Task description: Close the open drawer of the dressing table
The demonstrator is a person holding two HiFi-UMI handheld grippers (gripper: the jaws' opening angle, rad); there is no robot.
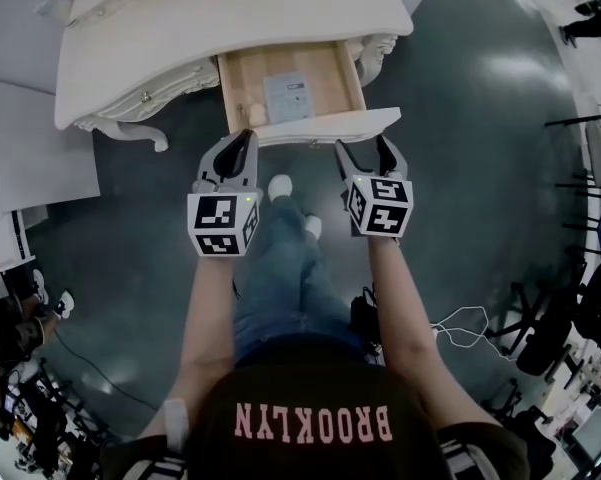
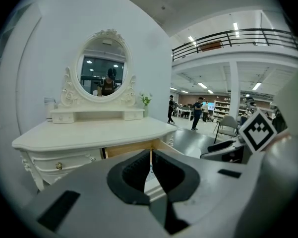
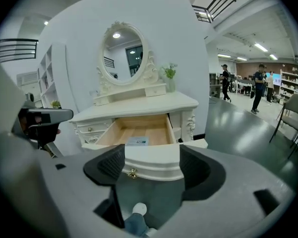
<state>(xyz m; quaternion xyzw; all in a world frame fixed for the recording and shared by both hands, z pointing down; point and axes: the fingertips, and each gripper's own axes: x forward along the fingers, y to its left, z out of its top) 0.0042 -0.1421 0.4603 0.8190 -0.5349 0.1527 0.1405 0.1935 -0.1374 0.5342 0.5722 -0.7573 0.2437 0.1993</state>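
Open drawer (image 1: 332, 76), upper centre, its rear hidden under the table (image 1: 180, 28). I see the right gripper (image 1: 363, 148) with jaws apart just below the drawer's front, and the left gripper (image 1: 247, 140) with jaws together.

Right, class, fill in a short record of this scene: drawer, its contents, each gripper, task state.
drawer: open, pulled out of the dressing table
contents: one pale card, flat on the wooden bottom
left gripper: jaws together, empty, close to the drawer front
right gripper: jaws apart, empty, facing the drawer front
task state: drawer not yet closed
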